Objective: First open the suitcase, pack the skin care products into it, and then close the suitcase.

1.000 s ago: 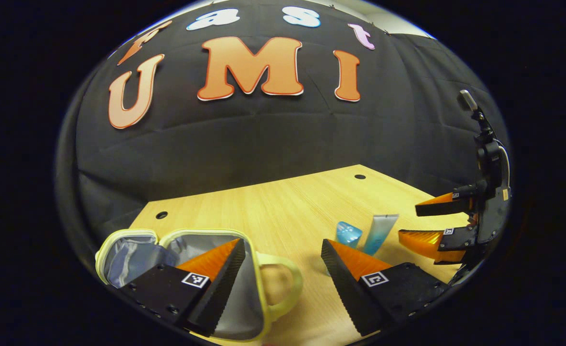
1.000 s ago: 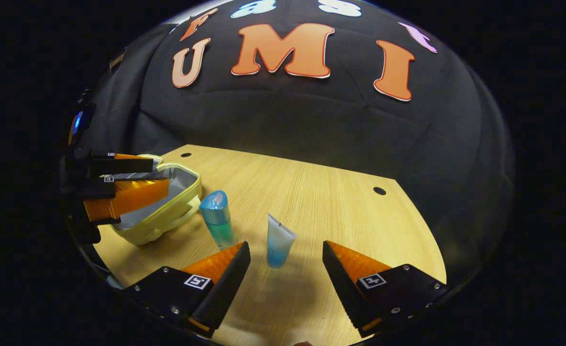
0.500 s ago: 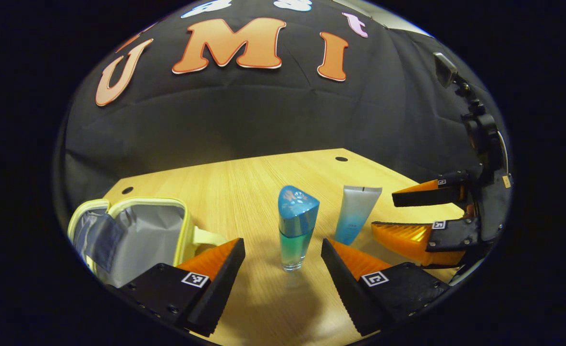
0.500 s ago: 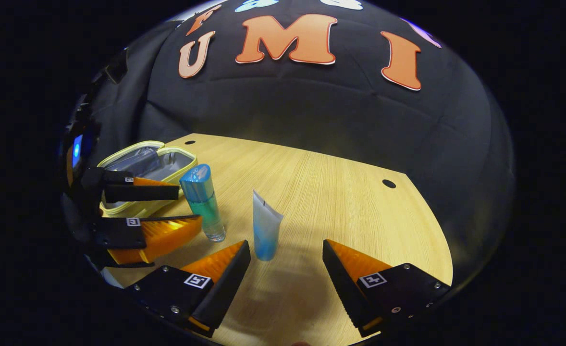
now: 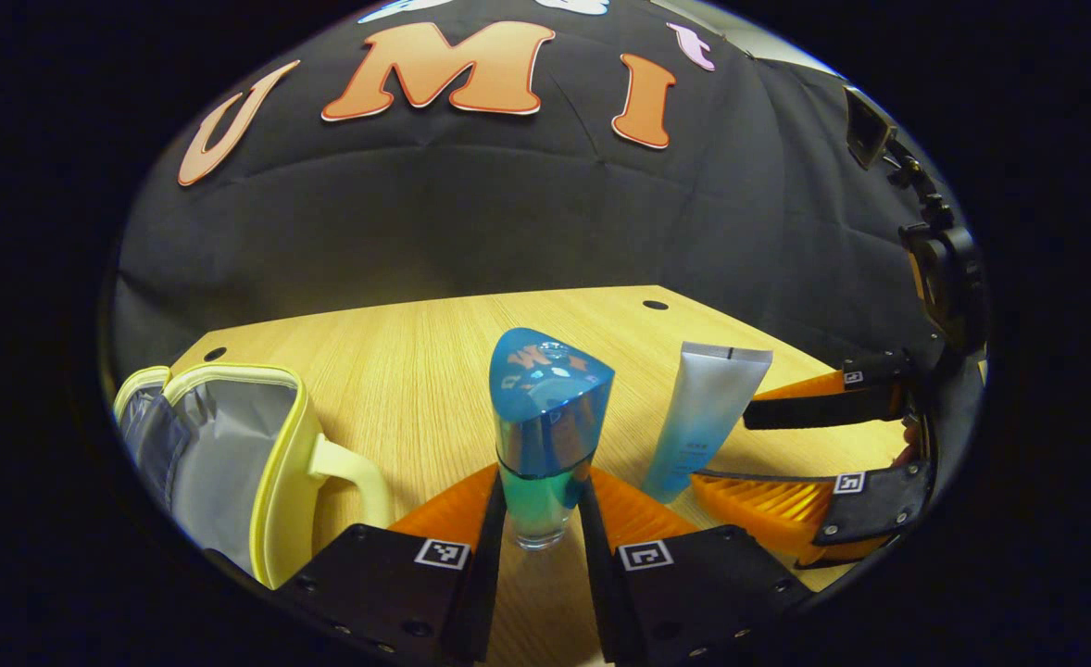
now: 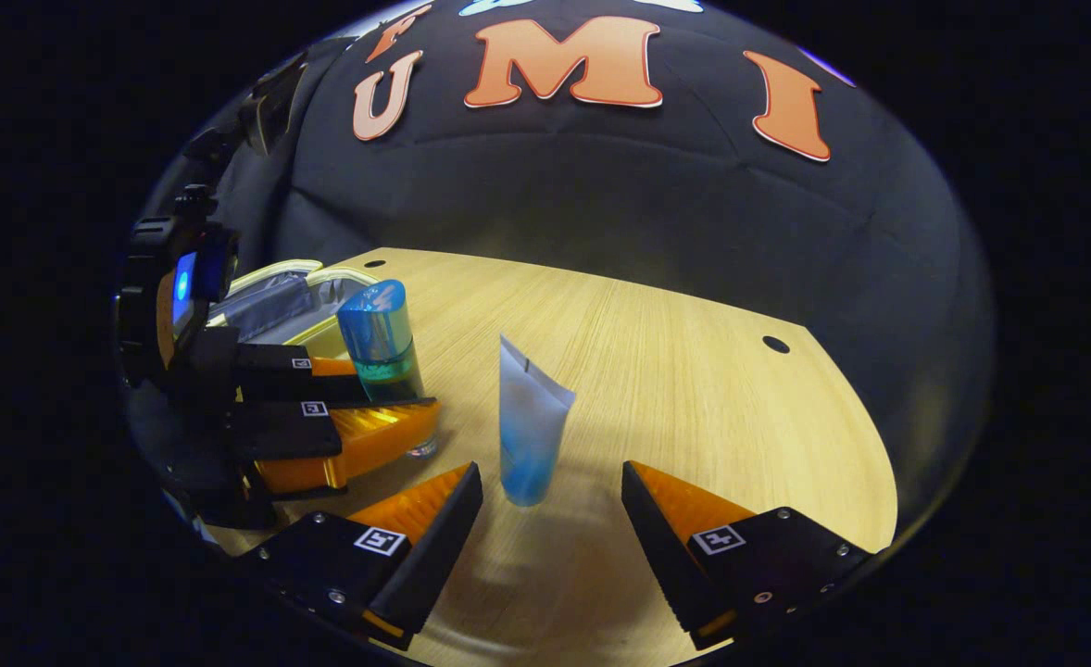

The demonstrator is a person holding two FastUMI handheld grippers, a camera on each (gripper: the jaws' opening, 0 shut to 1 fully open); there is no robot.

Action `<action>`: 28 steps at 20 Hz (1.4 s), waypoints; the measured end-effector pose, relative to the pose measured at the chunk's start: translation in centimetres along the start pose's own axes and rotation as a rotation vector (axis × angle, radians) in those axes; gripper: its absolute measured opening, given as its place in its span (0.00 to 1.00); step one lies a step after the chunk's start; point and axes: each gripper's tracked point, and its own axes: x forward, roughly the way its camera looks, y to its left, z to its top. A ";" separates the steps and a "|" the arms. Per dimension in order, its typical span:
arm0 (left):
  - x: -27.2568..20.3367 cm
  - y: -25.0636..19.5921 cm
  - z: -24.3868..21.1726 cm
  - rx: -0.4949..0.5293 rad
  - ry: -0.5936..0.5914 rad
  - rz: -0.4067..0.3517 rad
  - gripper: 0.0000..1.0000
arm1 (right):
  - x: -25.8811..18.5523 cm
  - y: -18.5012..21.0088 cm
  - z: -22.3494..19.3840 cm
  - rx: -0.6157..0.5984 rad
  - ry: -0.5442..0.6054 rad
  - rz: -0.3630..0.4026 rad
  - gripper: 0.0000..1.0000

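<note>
Nearest, the left gripper [image 5: 542, 505] clamped both fingers on the upright blue bottle [image 5: 545, 426] on the wooden table [image 5: 416, 352]. Beside it the right gripper [image 6: 552, 500] stood wide apart before the standing tube [image 6: 529, 431]. Farther left, the yellow suitcase [image 5: 231, 454] lay open.
</note>
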 end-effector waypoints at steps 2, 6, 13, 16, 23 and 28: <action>-0.5 0.0 0.2 -0.045 0.006 -0.007 0.41 | 0.8 0.4 0.0 0.024 0.009 0.014 0.93; -1.7 0.9 2.4 -0.064 -0.030 0.022 0.41 | 2.0 0.9 0.5 0.065 0.012 0.035 0.66; -5.4 3.7 6.9 -0.029 -0.067 0.066 0.41 | 0.6 2.7 3.7 0.072 0.017 0.084 0.42; -7.7 5.9 9.4 -0.009 -0.089 0.096 0.40 | -0.9 4.1 6.8 0.075 -0.018 0.101 0.43; -13.6 12.6 13.3 -0.008 -0.137 0.163 0.41 | -3.8 7.9 14.4 0.079 -0.125 0.108 0.42; -16.7 18.7 14.2 -0.014 -0.153 0.226 0.40 | -5.1 10.9 17.6 0.102 -0.181 0.120 0.42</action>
